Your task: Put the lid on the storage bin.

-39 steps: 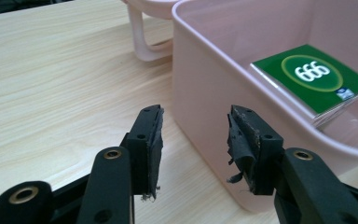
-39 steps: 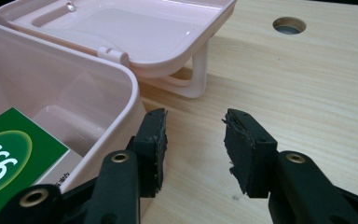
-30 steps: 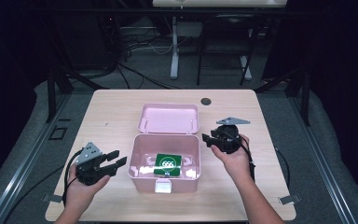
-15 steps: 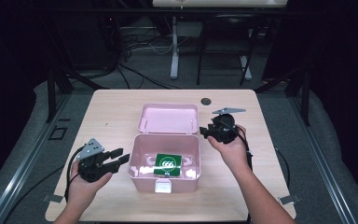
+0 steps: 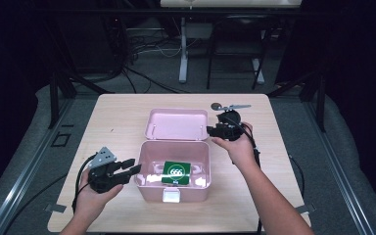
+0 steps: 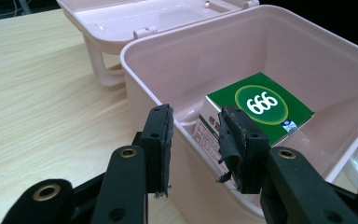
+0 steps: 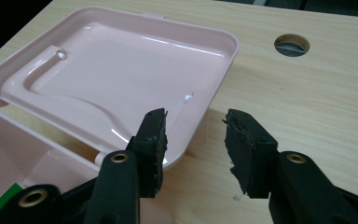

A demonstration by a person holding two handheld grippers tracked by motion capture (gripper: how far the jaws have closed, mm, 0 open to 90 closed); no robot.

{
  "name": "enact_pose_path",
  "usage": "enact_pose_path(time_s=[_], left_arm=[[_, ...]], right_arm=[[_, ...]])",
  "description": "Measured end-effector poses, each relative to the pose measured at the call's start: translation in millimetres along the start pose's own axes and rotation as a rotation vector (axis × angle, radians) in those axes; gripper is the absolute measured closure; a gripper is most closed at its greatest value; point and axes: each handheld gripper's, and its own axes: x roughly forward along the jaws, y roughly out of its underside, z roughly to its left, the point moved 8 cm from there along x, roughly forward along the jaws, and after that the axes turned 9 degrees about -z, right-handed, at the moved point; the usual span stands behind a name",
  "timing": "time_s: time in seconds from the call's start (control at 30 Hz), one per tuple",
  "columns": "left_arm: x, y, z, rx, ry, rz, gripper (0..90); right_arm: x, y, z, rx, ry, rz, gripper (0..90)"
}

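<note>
While the pale pink plastic box point(image 5: 174, 169) is sitting open near the middle of the light wooden tabletop point(image 5: 117, 122), its hinged pink lid point(image 5: 177, 124) is lying flat behind it, toward the far edge. A green carton with a white "666" in a circle point(image 6: 261, 107) is lying inside the box, toward its near wall. The left hand-held gripper point(image 5: 129, 168) is hovering just beside the box's left wall, toward the near left corner of the tabletop; in the left gripper view its black jaws are standing partly apart on either side of the box's rim, gripping nothing. The right hand-held gripper point(image 5: 210, 129) is hanging at the lid's right edge, its jaws pointing left. In the right gripper view those jaws are spread apart and holding nothing, with the lid's corner just beyond them. A round cable hole point(image 7: 292, 45) is showing in the tabletop near the far edge.
</note>
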Motion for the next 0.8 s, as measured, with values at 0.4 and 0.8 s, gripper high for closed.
enact_pose_path(time_s=[0.4,0.8], left_arm=[[4.0,6.8,-2.0,0.001,-0.002,0.029,61.6],[3.7,10.8,-4.0,0.009,-0.003,0.050,64.1]], right_arm=[[30.0,-13.9,-5.3,-0.025,0.045,0.059,58.0],[45.4,-15.4,-7.0,-0.006,0.075,0.092,62.2]])
